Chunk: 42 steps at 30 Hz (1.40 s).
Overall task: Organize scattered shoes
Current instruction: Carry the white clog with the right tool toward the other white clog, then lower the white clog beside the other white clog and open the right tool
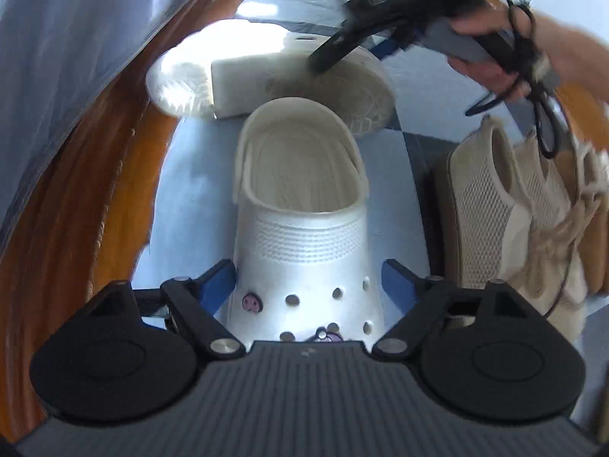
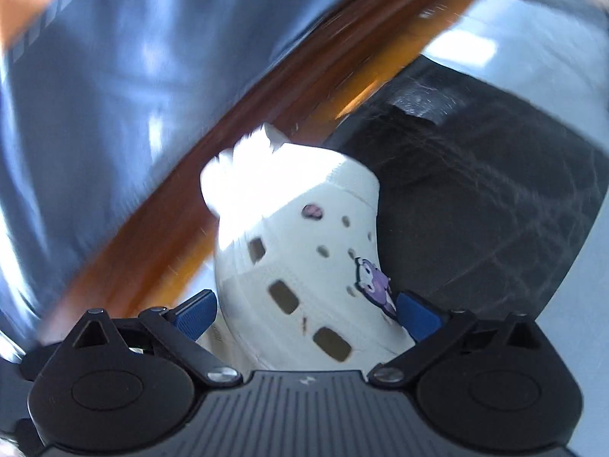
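Observation:
In the left wrist view my left gripper point(image 1: 308, 285) is shut on the toe of a white clog point(image 1: 300, 205) with charms, its heel opening pointing away from me. Beyond it the second white clog point(image 1: 297, 80) is tipped on its side, sole showing, and my right gripper point(image 1: 331, 53) holds it, a hand on the handle. In the right wrist view my right gripper point(image 2: 306, 312) is shut on that clog point(image 2: 300, 243), which carries a purple charm point(image 2: 375, 285); its blue pads point(image 2: 194, 314) press both sides.
A pair of beige mesh sneakers point(image 1: 514, 221) with laces lies on the right. An orange-brown wooden frame point(image 1: 76, 198) runs along the left by a grey panel. A dark mat point(image 2: 475, 205) lies on the pale floor point(image 1: 194, 175).

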Motion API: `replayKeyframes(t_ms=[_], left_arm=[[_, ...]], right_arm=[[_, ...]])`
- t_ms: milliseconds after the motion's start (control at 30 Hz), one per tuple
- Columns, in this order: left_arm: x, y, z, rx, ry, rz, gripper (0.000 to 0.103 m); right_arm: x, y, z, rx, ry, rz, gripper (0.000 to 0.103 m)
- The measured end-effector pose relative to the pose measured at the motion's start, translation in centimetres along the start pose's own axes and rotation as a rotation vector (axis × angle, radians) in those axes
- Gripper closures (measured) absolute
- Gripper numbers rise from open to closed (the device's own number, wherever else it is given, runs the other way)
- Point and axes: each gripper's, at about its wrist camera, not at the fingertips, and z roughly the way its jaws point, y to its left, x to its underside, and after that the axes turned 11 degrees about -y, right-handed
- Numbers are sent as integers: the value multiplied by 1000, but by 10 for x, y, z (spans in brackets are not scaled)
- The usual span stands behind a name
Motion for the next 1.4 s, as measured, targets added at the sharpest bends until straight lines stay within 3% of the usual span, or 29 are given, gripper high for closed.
replayKeyframes(t_ms=[67,167,267,367,433,533,600,633,733,800,833,900,933,1000,1033,1100,1133,1233,1400], left_arm=[[2,-12,0,-7,-5,55,21],[4,-5,-9,91,-6,-53,26],[3,-10,-10,121,-8,-42,31],[1,-12,-8,103,-7,-52,31],[-3,-3,-15,107,-24,-95,31],[-6,9,-21,103,-26,-127,31],[-5,12,-22,107,-14,-137,31],[-4,13,-22,119,-12,-148,31],[4,8,-22,124,-7,-160,31],[6,4,-25,122,-14,-165,31],[6,4,-30,121,-29,-173,31],[2,8,-42,112,-65,-186,31],[0,10,-48,107,-83,-192,30],[-4,18,-55,89,-102,-197,29],[-6,23,-57,82,-108,-204,29],[-7,32,-57,78,-116,-234,29],[-7,36,-56,76,-118,-249,29],[-12,43,-55,70,-133,-265,29],[-33,44,-35,-18,-201,-245,25]], right_arm=[[-1,8,6,72,21,-24,16],[-7,3,3,64,3,99,18],[-19,4,-3,64,-41,175,20],[-35,29,-13,132,-56,97,23],[-42,44,-21,118,-78,79,30],[-51,52,-26,93,-63,136,27],[-51,51,-30,19,-73,189,18],[-50,49,-32,-76,-62,239,15],[-46,49,-32,-321,-35,345,14],[-40,51,-20,-433,28,417,14],[-37,53,-20,-458,11,421,14],[-39,49,-29,-445,-54,393,18],[-39,41,-39,-434,-127,394,17],[-41,29,-50,-382,-213,351,6],[-42,24,-51,-311,-224,275,2],[-38,14,-38,-224,-186,186,2],[-30,4,-25,-201,-134,226,2],[-10,-6,9,-244,-35,295,3],[-8,10,26,-254,-28,282,0]])
